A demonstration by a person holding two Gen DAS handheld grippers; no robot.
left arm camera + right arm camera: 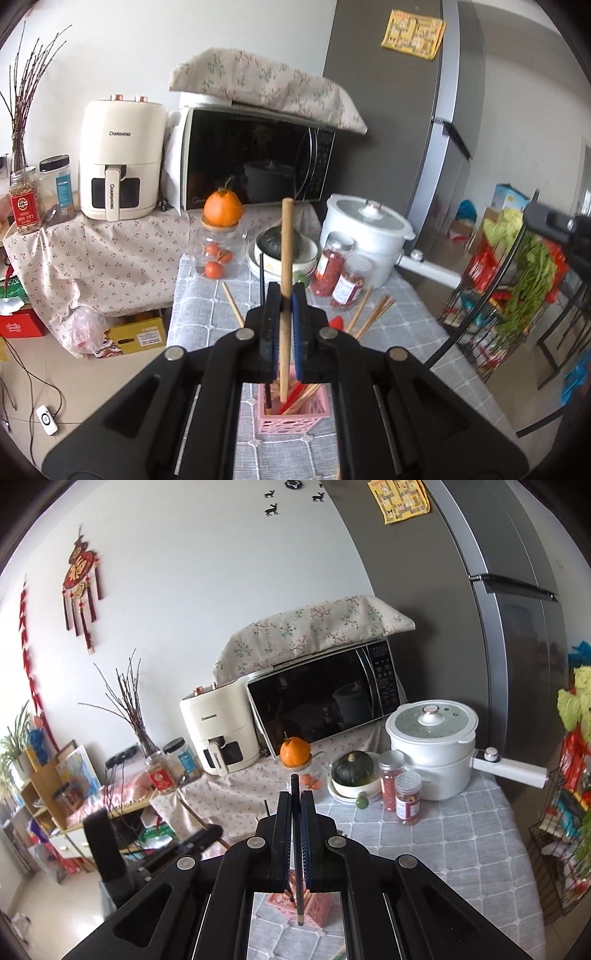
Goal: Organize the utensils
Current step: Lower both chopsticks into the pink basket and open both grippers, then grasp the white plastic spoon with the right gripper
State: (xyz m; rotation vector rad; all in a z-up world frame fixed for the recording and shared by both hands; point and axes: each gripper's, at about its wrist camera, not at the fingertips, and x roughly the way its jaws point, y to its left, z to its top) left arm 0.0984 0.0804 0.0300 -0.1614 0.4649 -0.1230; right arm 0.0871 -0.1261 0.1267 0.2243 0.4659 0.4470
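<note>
Fridge: grey, rising behind the table's far right corner.
Table: grey checked cloth, the landmark for everything below.
Microwave: beyond the table's far edge, under a floral cover.
White pot: lidded, at the table's far right.
Pink basket: on the table's near part, already holding wooden and red chopsticks (it sits directly under both grippers).
Left gripper: above the table, jaws clamped on a wooden chopstick held upright, lower tip inside the basket.
Right gripper: clamped on a dark chopstick, upright, tip low beside the basket.
Loose chopsticks: lying on the table, mid-right.
</note>
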